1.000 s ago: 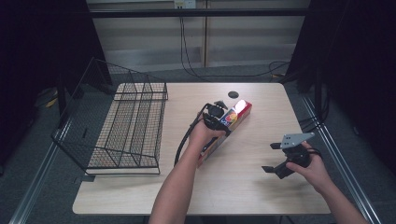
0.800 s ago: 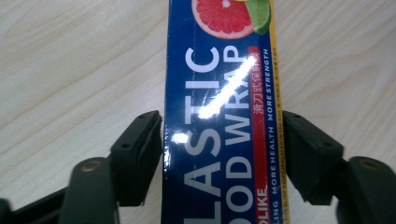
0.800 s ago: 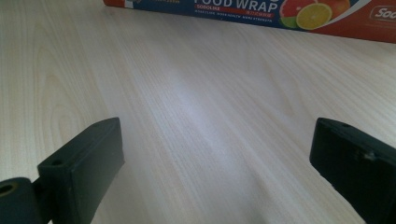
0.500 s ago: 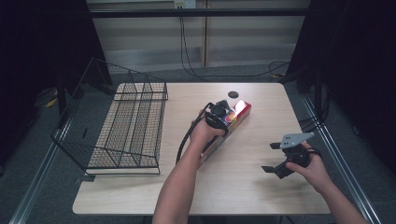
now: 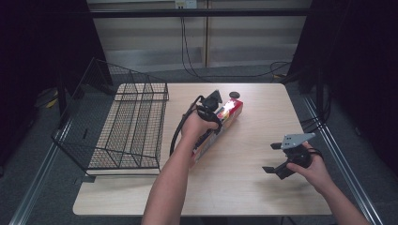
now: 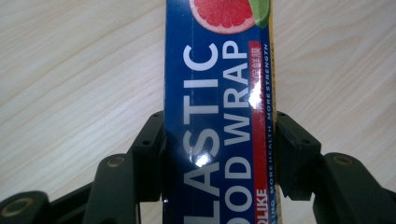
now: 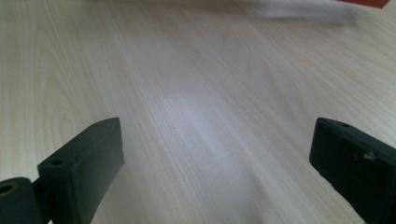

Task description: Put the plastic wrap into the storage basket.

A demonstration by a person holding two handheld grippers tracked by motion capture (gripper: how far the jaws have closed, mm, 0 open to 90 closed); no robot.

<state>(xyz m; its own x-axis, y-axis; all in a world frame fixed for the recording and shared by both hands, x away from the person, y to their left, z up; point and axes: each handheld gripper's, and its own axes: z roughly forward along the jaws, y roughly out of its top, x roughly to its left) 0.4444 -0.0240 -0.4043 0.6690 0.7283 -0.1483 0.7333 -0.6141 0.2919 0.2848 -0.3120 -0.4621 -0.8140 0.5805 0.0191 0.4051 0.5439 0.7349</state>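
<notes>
Left gripper (image 6: 219,140) pinching a plastic wrap box (image 6: 217,93) on the table (image 5: 263,197)

The box lies flat near the middle of the table, its far end pointing toward the far edge, and the left fingers (image 6: 149,154) press against both of its long sides. The right gripper (image 5: 277,159) hangs near the table's right edge, fingers (image 7: 84,163) spread wide over bare wood. A wire rack (image 5: 126,126) stands along the left edge, and a small dark round object (image 5: 233,95), possibly a cap, sits near the far edge just beyond the box
</notes>
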